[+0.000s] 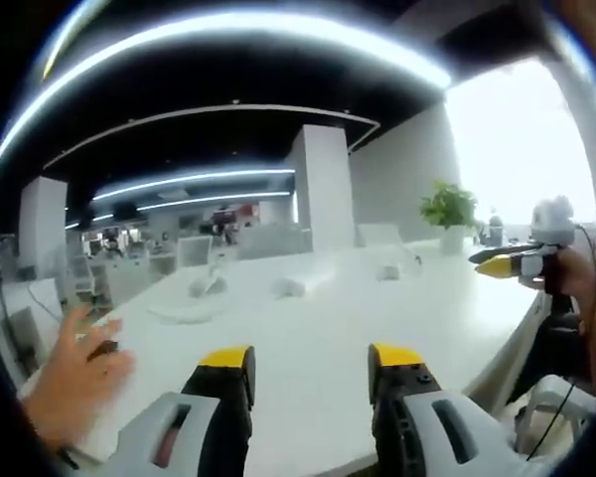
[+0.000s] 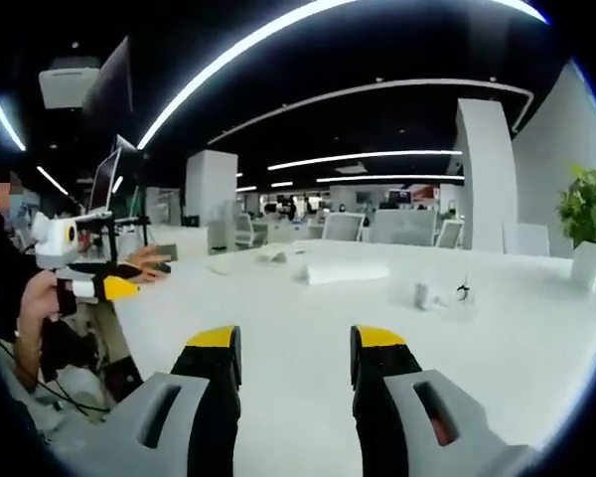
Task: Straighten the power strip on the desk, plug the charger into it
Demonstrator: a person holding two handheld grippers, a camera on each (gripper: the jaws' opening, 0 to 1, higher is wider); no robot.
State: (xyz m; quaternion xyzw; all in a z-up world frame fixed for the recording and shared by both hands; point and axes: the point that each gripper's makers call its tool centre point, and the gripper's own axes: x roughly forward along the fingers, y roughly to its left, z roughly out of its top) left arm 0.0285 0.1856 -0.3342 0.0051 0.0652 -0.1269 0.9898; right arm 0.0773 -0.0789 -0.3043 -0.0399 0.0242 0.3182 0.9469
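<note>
The white tabletop (image 2: pixel 308 328) lies bare and wide just ahead of the right gripper (image 2: pixel 293 363) — its jaws stand apart over open surface. Farther in, toward the middle of the tabletop, a flat white strip-like thing (image 2: pixel 346 270) and a small white object with a dark cord (image 2: pixel 432 294) sit well apart, with passage between them. A potted plant (image 2: pixel 588 224) blocks the far right edge. At the left edge a person's hand (image 1: pixel 70 383) hovers beside the left gripper (image 1: pixel 311 373) — close quarters there. Small white lumps (image 1: pixel 290 287) dot the far side.
</note>
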